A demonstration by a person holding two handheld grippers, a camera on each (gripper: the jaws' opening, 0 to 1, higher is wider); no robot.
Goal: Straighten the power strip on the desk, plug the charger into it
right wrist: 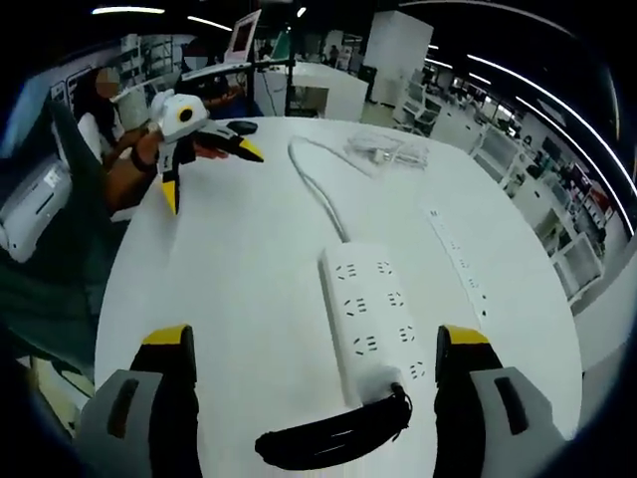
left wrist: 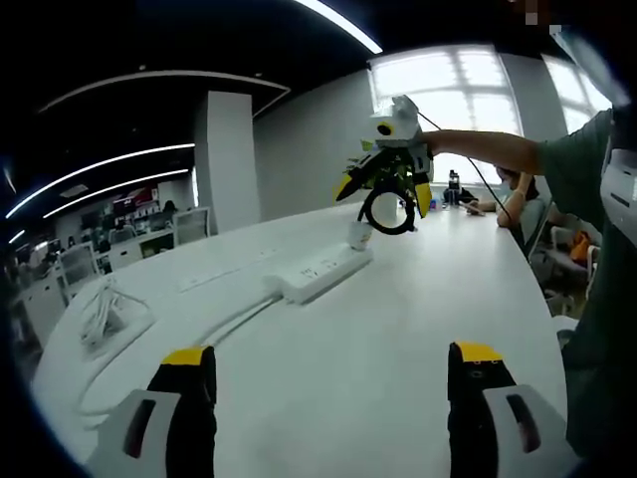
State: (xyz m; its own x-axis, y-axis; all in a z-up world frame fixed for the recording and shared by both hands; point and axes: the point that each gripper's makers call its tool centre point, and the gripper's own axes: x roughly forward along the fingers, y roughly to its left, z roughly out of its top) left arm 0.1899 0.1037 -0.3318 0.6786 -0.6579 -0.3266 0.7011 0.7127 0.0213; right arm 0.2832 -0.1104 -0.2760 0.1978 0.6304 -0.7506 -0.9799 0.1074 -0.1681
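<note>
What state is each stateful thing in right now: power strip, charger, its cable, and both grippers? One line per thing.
power strip: flat on the desk, own cord trailing away
charger: plugged into the strip's end socket
charger cable: bundled in a black loop, hanging between the right gripper's jaws
left gripper: open, holding nothing
right gripper: open, above the strip

Left gripper view looks low across the desk (left wrist: 398, 329) — right gripper view close above, facing back — sharing the power strip (right wrist: 370, 314).

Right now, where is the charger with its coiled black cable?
In the right gripper view the charger sits plugged into the near end of the power strip on the desk, its black cable coiled between the right gripper jaws.
</note>
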